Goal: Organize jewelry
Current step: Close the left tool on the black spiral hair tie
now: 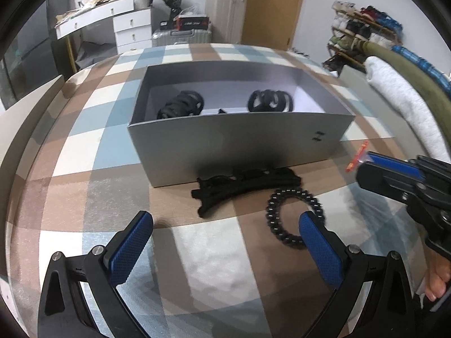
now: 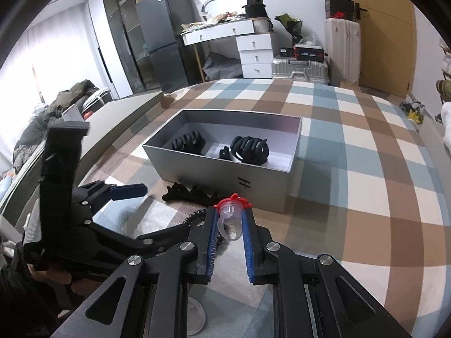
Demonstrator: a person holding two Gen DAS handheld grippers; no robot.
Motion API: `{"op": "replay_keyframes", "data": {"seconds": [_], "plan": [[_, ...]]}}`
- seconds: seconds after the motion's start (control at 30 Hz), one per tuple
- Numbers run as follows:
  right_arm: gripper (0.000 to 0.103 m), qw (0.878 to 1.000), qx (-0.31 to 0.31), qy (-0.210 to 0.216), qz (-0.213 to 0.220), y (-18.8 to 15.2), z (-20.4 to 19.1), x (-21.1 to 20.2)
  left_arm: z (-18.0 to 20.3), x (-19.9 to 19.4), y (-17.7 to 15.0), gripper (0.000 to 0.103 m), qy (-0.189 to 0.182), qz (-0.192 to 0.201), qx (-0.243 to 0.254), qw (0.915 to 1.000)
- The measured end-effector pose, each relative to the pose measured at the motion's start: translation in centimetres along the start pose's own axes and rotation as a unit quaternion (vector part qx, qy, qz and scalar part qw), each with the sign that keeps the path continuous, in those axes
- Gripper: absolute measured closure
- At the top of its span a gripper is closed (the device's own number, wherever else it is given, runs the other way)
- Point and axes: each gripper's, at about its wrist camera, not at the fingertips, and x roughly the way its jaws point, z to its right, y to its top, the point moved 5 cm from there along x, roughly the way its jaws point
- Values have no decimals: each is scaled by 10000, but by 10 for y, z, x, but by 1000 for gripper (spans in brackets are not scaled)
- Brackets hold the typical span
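A grey open box (image 1: 231,146) stands on the plaid bed cover and holds two black hair claws (image 1: 181,104) (image 1: 270,100); it also shows in the right wrist view (image 2: 214,169). In front of it lie black hair clips (image 1: 239,190) and a black beaded bracelet (image 1: 293,215). My left gripper (image 1: 225,231) is open above the cover, its right finger over the bracelet. My right gripper (image 2: 230,219) is shut on a clear plastic ring with a red top (image 2: 231,211), held just before the box's near wall.
The plaid cover (image 2: 352,169) spreads wide to the right of the box. The right gripper (image 1: 394,174) enters the left wrist view from the right. A grey ledge (image 2: 118,118) runs along the left. A desk, suitcases and a fridge stand beyond.
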Motion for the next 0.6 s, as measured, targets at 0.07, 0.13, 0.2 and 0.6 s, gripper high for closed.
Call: {"op": "replay_keyframes", "data": {"seconds": [0.07,0.13,0.2,0.6], "plan": [[87,10000,-15,13,-12,0,-1,0,-5,2,-2,2,92,-58,-75,9999],[87,10000,-31,13,-13,0,-2,1,-8,0,-4,2,148,-52,-33,9999],[87,10000,-35,8,-22,0,-2,1,-12,-4,-6,2,277,-23,60,9996],[87,10000,-71,15,-51,-2,-4,3,9,-6,-5,3,-135,-31,193,9997]]}}
